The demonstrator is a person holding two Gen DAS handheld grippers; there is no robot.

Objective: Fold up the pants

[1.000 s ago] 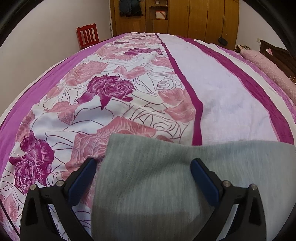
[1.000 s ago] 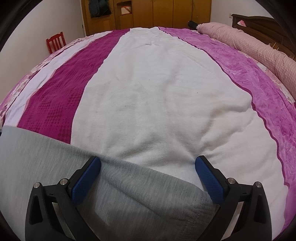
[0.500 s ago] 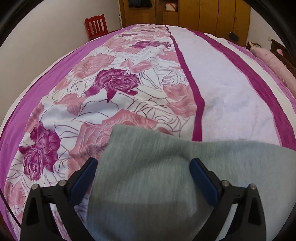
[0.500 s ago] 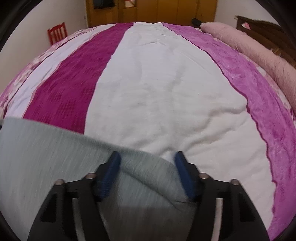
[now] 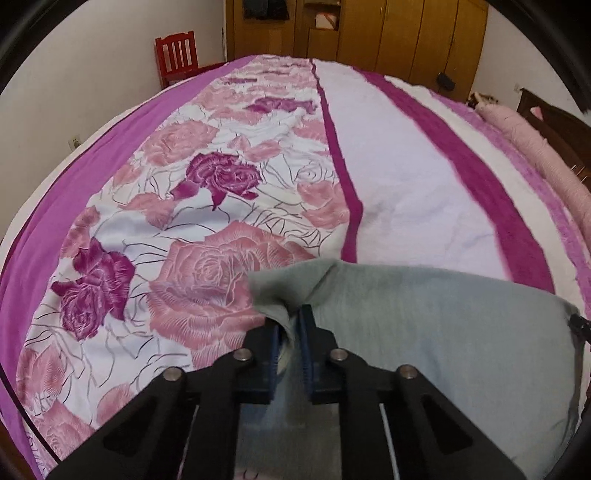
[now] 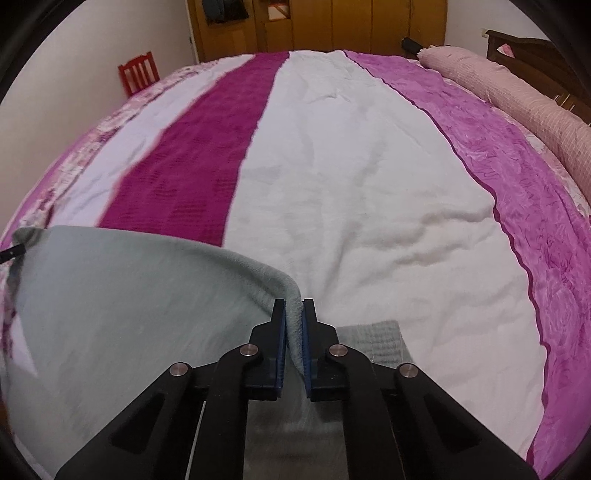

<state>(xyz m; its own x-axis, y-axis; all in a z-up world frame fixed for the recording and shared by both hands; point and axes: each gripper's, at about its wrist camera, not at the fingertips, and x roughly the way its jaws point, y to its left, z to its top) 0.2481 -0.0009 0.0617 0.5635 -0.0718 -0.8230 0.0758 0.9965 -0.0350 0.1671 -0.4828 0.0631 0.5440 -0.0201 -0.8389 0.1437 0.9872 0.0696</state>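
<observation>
On the near edge of the bed (image 5: 406, 177), one pair of grey pants (image 5: 424, 332) is lying across the striped and rose-printed cover, its far edge lifting off the bedding at two points. Two grippers are working it: the left gripper (image 5: 290, 325) is pinching a bunched fold at one corner, and the right gripper (image 6: 294, 317) is clamping the other corner, pads pressing fabric on both sides. One red chair (image 5: 176, 55) is standing by the wall, one wooden wardrobe (image 5: 369, 29) behind, one pink bolster (image 6: 517, 96) lying along the headboard side.
</observation>
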